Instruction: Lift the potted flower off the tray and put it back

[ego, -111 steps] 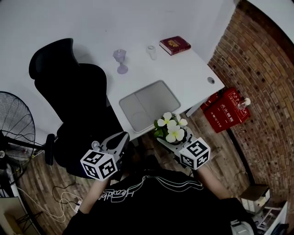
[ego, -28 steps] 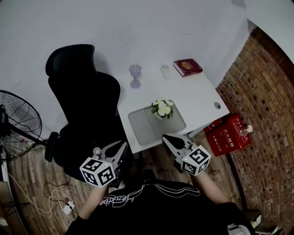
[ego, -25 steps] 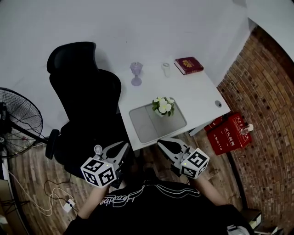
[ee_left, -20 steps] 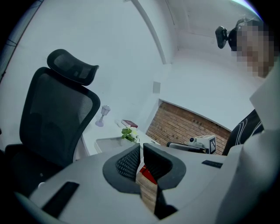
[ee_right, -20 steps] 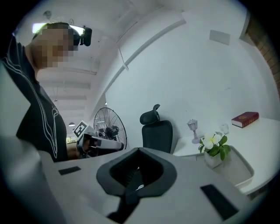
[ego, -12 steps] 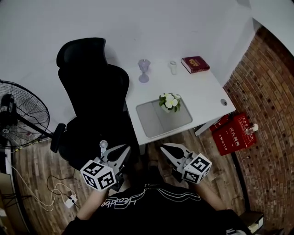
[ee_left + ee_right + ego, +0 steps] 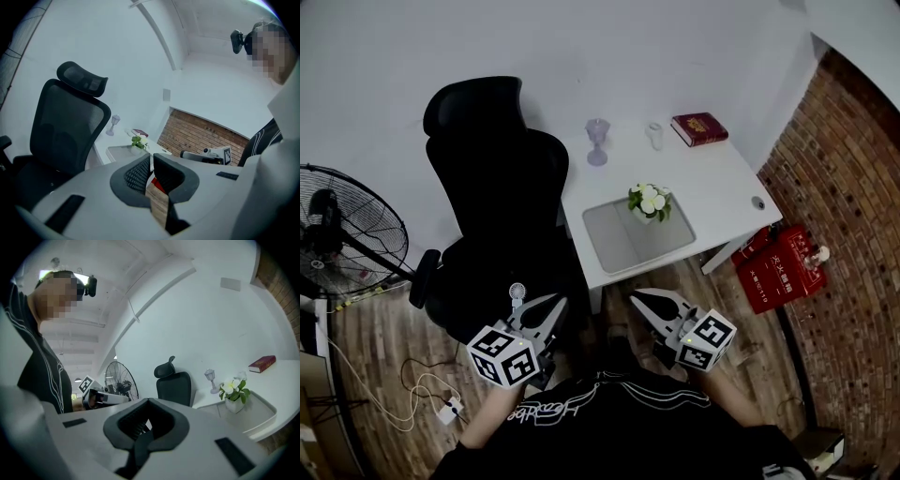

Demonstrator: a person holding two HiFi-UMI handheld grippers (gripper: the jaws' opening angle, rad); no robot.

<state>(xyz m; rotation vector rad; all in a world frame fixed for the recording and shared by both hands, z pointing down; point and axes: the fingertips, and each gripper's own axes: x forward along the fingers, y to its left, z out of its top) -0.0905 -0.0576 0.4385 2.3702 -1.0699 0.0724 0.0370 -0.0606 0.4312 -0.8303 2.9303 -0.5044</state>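
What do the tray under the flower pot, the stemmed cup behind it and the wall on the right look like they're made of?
The tray is smooth, matte grey: probably plastic or coated metal, hard to tell which. The stemmed cup is translucent with a pale purple tint, so glass or clear plastic. The wall is bare red brick, with mortar lines showing.

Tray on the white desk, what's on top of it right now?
The potted flower stands at the tray's far edge; nothing else shows on it. It covers the patch of tray beneath.
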